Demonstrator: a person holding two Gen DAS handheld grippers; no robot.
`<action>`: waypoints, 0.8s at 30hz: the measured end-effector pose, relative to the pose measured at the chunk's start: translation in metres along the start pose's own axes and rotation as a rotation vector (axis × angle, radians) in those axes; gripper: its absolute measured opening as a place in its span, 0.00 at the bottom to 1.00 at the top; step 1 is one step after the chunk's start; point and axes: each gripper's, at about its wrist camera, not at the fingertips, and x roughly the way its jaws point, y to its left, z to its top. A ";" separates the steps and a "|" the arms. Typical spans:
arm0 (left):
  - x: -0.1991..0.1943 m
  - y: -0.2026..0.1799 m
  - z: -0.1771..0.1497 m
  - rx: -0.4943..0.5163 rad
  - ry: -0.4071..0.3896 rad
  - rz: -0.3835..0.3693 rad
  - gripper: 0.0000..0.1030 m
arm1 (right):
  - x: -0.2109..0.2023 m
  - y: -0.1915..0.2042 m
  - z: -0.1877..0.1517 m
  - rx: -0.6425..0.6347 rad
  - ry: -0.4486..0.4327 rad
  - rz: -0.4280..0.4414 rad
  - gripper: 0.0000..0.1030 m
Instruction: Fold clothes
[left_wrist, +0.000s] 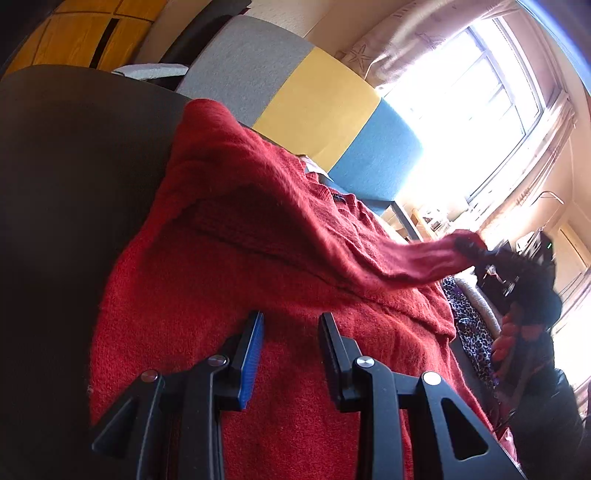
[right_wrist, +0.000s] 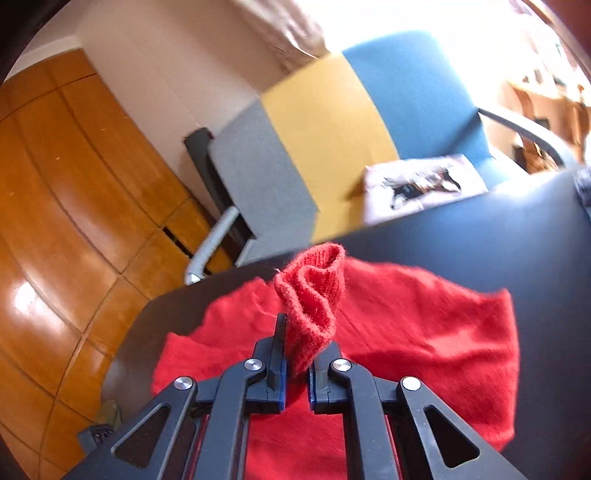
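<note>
A red knitted sweater (left_wrist: 236, 280) lies spread on a dark table (left_wrist: 66, 192), which stands in front of a chair striped grey, yellow and blue (left_wrist: 317, 96). The right gripper (right_wrist: 297, 354) pinches the ribbed cuff (right_wrist: 314, 295) of one sleeve, its jaws pressed together on the knit, and holds it lifted above the sweater's body. The left gripper (left_wrist: 291, 332) hangs over the sweater's near part with its jaws spread apart, nothing between them; whether the fingertips touch the cloth I cannot tell
</note>
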 end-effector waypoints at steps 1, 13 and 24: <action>-0.001 0.003 0.004 -0.031 0.016 -0.014 0.30 | 0.002 -0.009 -0.004 0.027 0.010 -0.012 0.08; 0.002 0.028 0.057 -0.381 -0.067 -0.247 0.49 | 0.017 -0.066 -0.031 0.174 0.095 -0.031 0.11; -0.008 0.057 0.081 -0.477 -0.171 -0.164 0.53 | 0.018 -0.074 -0.037 0.198 0.083 -0.023 0.10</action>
